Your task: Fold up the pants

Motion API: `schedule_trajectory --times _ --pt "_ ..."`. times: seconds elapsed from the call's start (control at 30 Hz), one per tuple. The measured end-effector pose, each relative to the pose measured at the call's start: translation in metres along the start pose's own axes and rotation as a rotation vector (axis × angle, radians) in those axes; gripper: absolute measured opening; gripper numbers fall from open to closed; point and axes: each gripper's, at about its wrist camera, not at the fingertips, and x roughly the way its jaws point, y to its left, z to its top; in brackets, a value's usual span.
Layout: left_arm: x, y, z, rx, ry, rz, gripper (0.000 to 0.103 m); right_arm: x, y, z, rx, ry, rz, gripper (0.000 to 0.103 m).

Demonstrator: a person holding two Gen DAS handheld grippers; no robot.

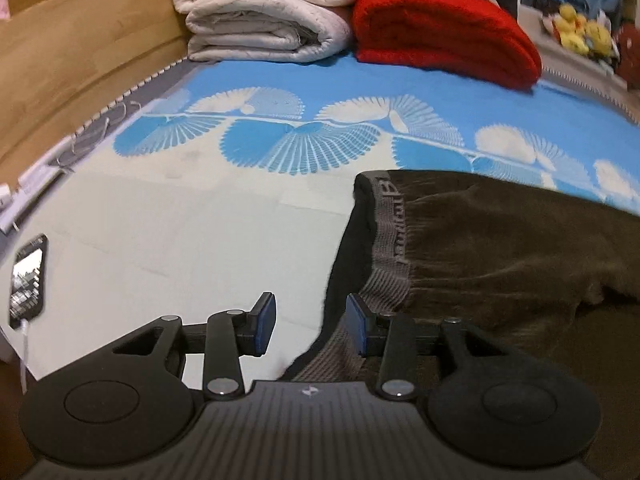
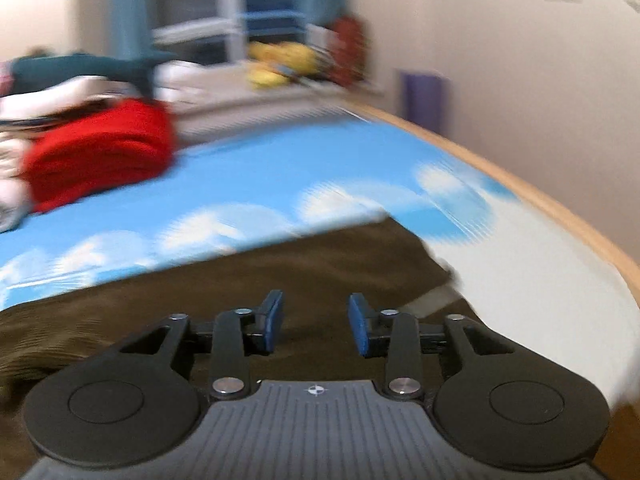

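Overhead, left gripper [image 1: 311, 326], jaws apart and holding nothing, hovers at the waistband [image 1: 390, 236] of the brown pants [image 1: 520, 248]; right gripper [image 2: 316, 324], likewise parted and unloaded, over the pants [image 2: 280, 272]; red blanket [image 1: 444, 28] at 12 o'clock.

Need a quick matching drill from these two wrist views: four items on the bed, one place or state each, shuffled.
Items:
1. pants
2. red blanket
3. phone
4. left tool

Descriptions:
A. folded, at the far end of the bed beside the cream bedding
B. open, at the waistband end
C. dark brown, spread flat on the blue-and-white bed cover
D. screen lit, at the left edge

Pairs: 1-C, 2-A, 3-D, 4-B
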Motion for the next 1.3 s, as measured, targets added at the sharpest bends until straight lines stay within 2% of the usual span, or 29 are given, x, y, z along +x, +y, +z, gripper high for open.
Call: schedule_trajectory --times 0.1,0.2,0.27,0.33,0.37,0.53,0.73,0.83,0.97,1.0,1.1,1.23,1.3 --pt "-0.002 -0.008 0.0 0.015 -0.016 -0.035 0.043 0.004 0.026 0.015 -0.077 -0.031 0.105 0.046" --pt "-0.01 -0.017 -0.001 0.061 -0.086 -0.069 0.039 0.019 0.043 0.01 -0.098 -0.018 0.136 0.046" --pt "-0.008 -0.026 -0.003 0.108 -0.124 -0.065 0.039 0.027 0.051 0.01 -0.053 0.046 0.152 0.044" --pt "-0.007 -0.033 -0.004 0.146 -0.148 -0.06 0.039 0.028 0.054 0.016 0.037 0.049 0.194 0.042" --pt "-0.005 -0.035 -0.003 0.149 -0.146 -0.068 0.039 0.028 0.058 0.019 0.057 0.045 0.225 0.038" --pt "0.015 -0.054 0.015 0.175 -0.102 -0.105 0.04 0.029 0.079 0.028 0.01 0.024 0.261 0.021" --pt "0.064 -0.091 0.067 0.176 -0.033 -0.172 0.046 0.049 0.086 0.034 0.002 0.098 0.279 0.021" --pt "0.093 -0.113 0.094 0.194 -0.029 -0.148 0.056 0.055 0.085 0.032 -0.007 0.158 0.306 0.021" --pt "0.139 -0.143 0.124 0.246 -0.01 -0.128 0.057 0.058 0.086 0.034 -0.059 0.173 0.305 0.021" --pt "0.15 -0.149 0.129 0.26 0.0 -0.122 0.059 0.059 0.084 0.034 -0.067 0.173 0.302 0.021" --pt "0.186 -0.163 0.14 0.323 0.038 -0.1 0.075 0.067 0.078 0.035 -0.073 0.186 0.288 0.021" --pt "0.227 -0.17 0.144 0.399 0.115 -0.093 0.082 0.08 0.069 0.035 -0.054 0.224 0.271 0.021" --pt "0.243 -0.173 0.144 0.443 0.167 -0.115 0.087 0.084 0.067 0.034 -0.056 0.232 0.268 0.021"
